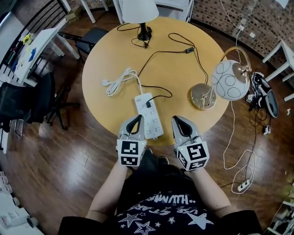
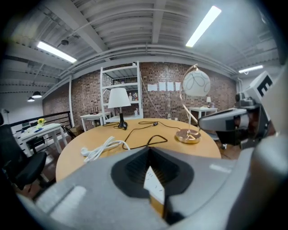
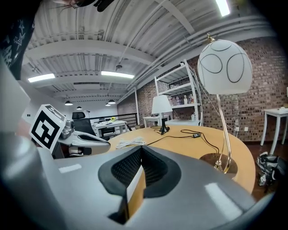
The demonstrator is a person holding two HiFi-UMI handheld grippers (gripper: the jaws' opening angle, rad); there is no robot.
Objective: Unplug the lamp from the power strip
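A white power strip (image 1: pixel 148 115) lies on the round wooden table (image 1: pixel 105 55), with a black plug (image 1: pixel 148 104) in its far end. The plug's black cord (image 1: pixel 158 53) winds back past an inline switch (image 1: pixel 188 49); I cannot tell which lamp it reaches. A black lamp with a white shade (image 1: pixel 140 9) stands at the far edge. A gold lamp with a globe shade (image 1: pixel 229 80) stands at the right. My left gripper (image 1: pixel 136 123) and right gripper (image 1: pixel 180 125) hover at the near edge, either side of the strip, both shut and empty.
A coiled white cord (image 1: pixel 120 80) lies left of the strip. A black chair (image 1: pixel 27 98) and a white table (image 1: pixel 32 48) stand to the left. On the floor at the right are loose cables and another power strip (image 1: pixel 243 184). A white shelf (image 2: pixel 118 92) stands against the brick wall.
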